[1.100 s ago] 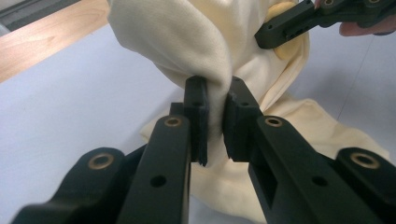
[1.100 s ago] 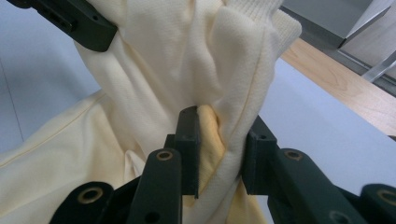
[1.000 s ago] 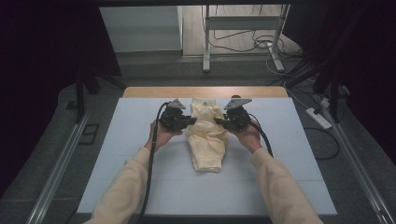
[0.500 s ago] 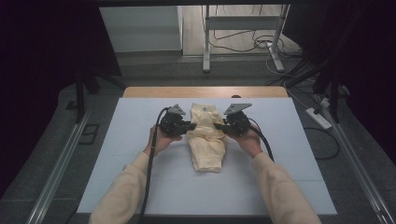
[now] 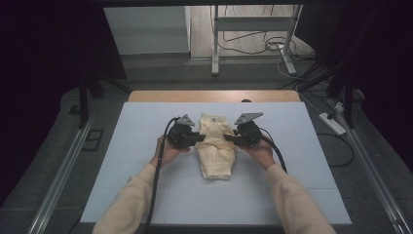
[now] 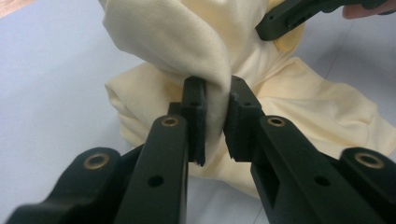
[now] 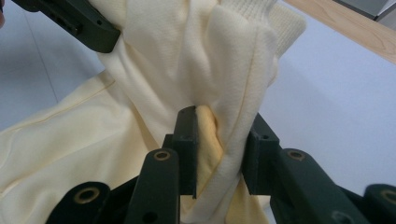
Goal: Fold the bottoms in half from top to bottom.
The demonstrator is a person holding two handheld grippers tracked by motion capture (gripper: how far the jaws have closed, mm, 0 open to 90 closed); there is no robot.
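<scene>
Garment: a pale yellow sweatshirt (image 5: 215,146) is lying bunched on the middle of the table (image 5: 122,161), with its upper part being lifted off the surface.
Garment's hem: a ribbed edge (image 7: 247,7) is showing at the top of the right gripper view.
Left gripper (image 6: 215,119): it is pinching a raised fold of the sweatshirt on the garment's left side, both jaws pressing on the cloth.
Right gripper (image 7: 219,149): it is clamping a thicker bundle of the same cloth on the garment's right side, jaws standing wider around it.
Hands: the left hand (image 5: 165,152) and the right hand (image 5: 260,153) are gripping their tools, facing each other across the sweatshirt.
Sleeves: cream sleeves (image 5: 297,204) are coming in from the bottom edge.
Table: pale blue top, wooden strip (image 5: 214,96) running along the far edge.
</scene>
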